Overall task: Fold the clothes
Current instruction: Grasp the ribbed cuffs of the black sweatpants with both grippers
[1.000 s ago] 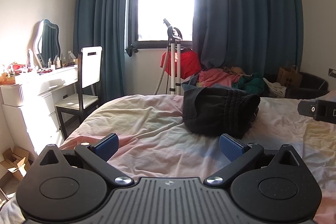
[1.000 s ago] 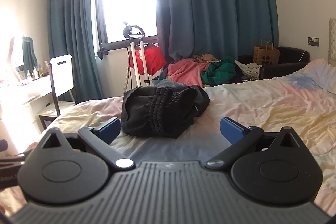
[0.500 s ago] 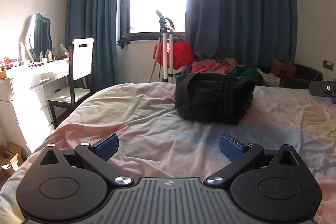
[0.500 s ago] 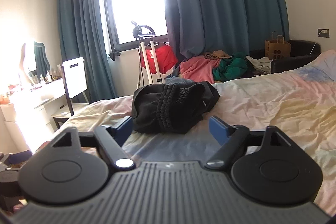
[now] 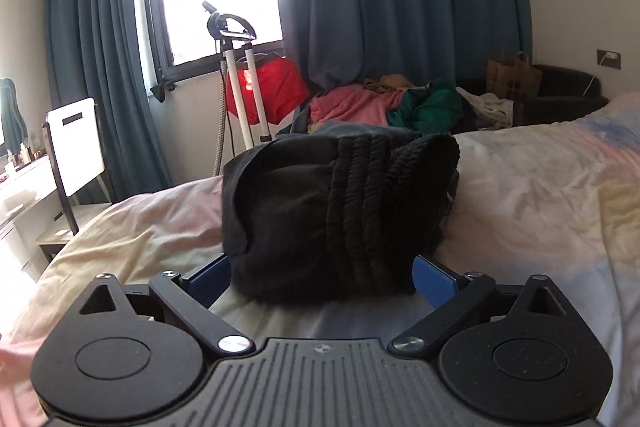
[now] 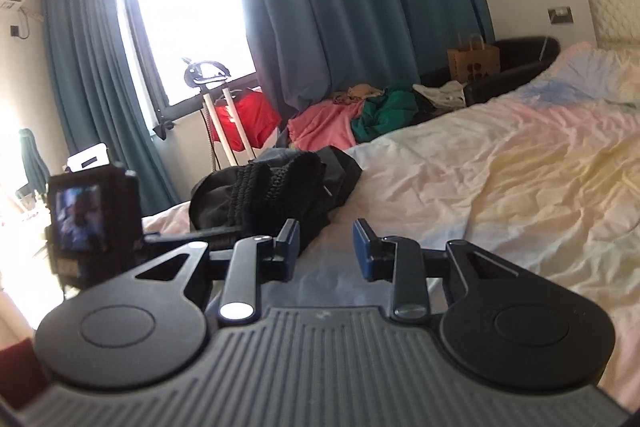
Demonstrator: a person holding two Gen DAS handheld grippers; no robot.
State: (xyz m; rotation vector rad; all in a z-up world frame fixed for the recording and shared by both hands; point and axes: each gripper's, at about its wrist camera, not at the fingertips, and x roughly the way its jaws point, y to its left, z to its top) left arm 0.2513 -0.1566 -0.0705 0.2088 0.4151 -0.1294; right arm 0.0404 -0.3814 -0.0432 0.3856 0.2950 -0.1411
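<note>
A folded black garment (image 5: pixel 320 219) with a ribbed band lies on the pastel bedsheet (image 5: pixel 540 195). My left gripper (image 5: pixel 322 277) is open wide, and the garment's near edge sits between its blue pads (image 5: pixel 434 277); they are not squeezing it. In the right wrist view the same garment (image 6: pixel 272 195) lies ahead to the left. My right gripper (image 6: pixel 326 247) is just right of it, low over the sheet (image 6: pixel 520 167). Its jaws are closing with nothing between them. The left gripper's camera unit (image 6: pixel 94 215) shows at the left.
Beyond the bed lies a heap of pink and green clothes (image 5: pixel 380 103). A garment steamer stand (image 5: pixel 240 75) with a red item stands by the window. A white chair (image 5: pixel 76 143) and a dresser stand on the left. A paper bag (image 5: pixel 514 79) sits on a dark armchair at the right.
My left gripper has moved forward up to the black garment, which now sits between its fingers. The right gripper's jaws have narrowed, it has rolled, and the left gripper's camera has come into its view.
</note>
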